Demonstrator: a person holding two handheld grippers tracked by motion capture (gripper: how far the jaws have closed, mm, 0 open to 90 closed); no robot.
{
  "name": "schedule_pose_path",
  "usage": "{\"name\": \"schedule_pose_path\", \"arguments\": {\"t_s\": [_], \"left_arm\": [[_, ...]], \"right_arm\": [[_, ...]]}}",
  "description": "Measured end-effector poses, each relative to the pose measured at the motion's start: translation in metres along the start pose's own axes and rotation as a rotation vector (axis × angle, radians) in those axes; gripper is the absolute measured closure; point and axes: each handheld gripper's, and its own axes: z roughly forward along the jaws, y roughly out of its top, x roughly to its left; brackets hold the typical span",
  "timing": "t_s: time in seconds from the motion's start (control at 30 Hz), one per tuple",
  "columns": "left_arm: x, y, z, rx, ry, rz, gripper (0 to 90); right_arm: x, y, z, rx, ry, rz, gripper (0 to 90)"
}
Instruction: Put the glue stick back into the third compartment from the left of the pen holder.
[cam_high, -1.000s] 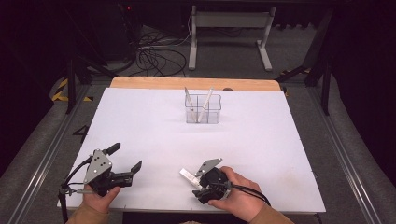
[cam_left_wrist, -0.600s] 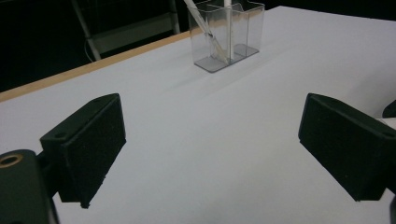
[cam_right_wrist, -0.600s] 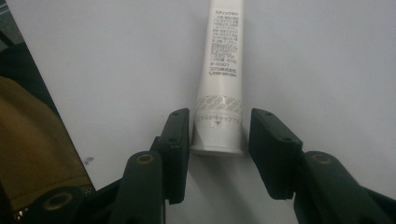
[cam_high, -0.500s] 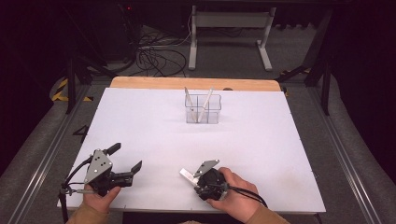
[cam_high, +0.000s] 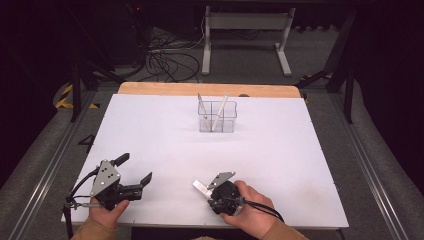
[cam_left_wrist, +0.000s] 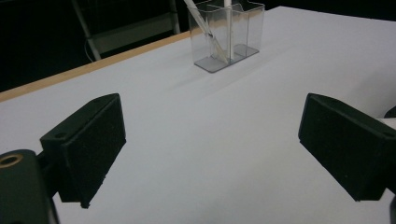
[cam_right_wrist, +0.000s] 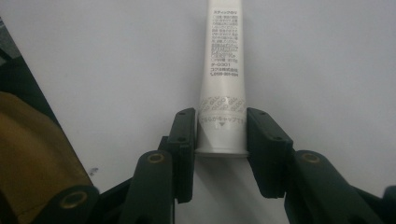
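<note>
A white tube (cam_right_wrist: 223, 56) with small printed text lies on the white table (cam_high: 280, 150), its cap end toward me. My right gripper (cam_right_wrist: 222, 114) has just been closing and is now shut on that end, a pad pressing each side. From above, the tube (cam_high: 199, 186) sticks out to the left of the right gripper (cam_high: 209, 192) near the table's front edge. My left gripper (cam_high: 134, 169) rests at the front left, its jaws wide open with nothing between them (cam_left_wrist: 215, 126).
A clear divided container (cam_high: 217, 119) stands at the back middle of the table with two pale sticks (cam_high: 202, 107) leaning in it; it is also ahead in the left gripper view (cam_left_wrist: 228, 35). A wooden strip (cam_high: 210, 89) edges the far side.
The right gripper's black body has drawn in slightly around the white tube. Both hands stay where they were, and the left gripper is unchanged.
</note>
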Motion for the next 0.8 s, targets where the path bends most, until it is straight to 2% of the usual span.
{"name": "schedule_pose_path", "arguments": {"t_s": [0.17,0.37,0.8], "left_arm": [[0.0,0.0,0.0,-0.002,0.002,-0.001,8.0],[0.0,0.0,-0.001,-0.003,0.003,-0.001,8.0],[0.0,0.0,-0.001,-0.003,0.001,-0.001,8.0]], "right_arm": [[-0.001,0.001,0.0,0.004,0.004,0.028,65.1],[-0.002,0.003,-0.002,0.012,-0.002,0.025,65.3],[-0.005,0.01,-0.025,-0.048,0.016,0.039,65.5]]}}
